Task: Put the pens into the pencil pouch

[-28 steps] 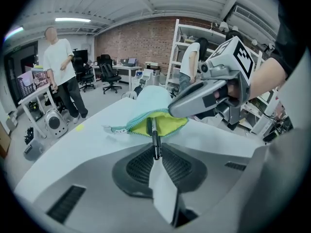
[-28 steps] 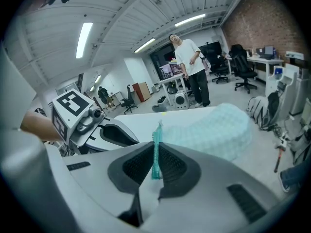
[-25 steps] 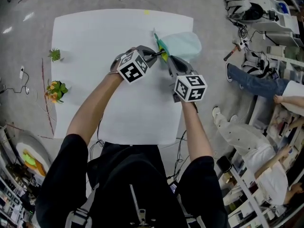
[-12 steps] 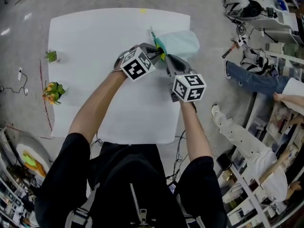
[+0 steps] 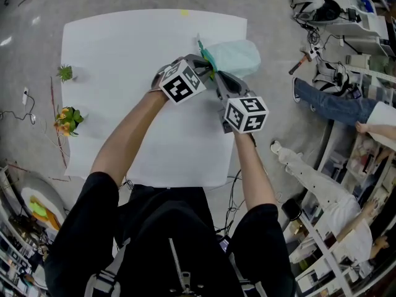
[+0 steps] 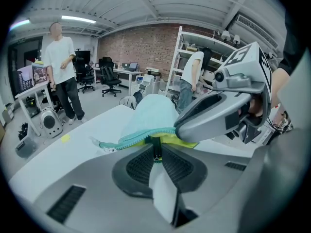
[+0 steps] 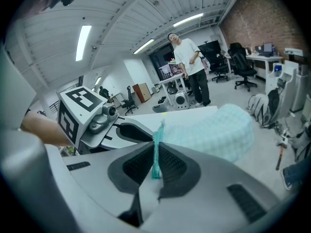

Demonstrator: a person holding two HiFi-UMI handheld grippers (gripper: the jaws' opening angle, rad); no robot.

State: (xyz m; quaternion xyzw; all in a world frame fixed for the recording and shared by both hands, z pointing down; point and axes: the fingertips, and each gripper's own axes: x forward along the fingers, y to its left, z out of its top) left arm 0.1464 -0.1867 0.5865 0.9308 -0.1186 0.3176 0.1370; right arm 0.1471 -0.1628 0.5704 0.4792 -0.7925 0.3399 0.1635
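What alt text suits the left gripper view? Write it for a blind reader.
The left gripper is shut on a dark pen, tip at the open mouth of a mint pencil pouch on a white table. The right gripper pinches the pouch's zipper edge.

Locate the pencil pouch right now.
Head view: the pencil pouch sits at the far right corner of the white table, its zipper edge pinched by the right tongs, with the left tongs holding a pen at its mouth.

Head view steeply down, gripper views close, sharing pouch [image 5: 234, 55]
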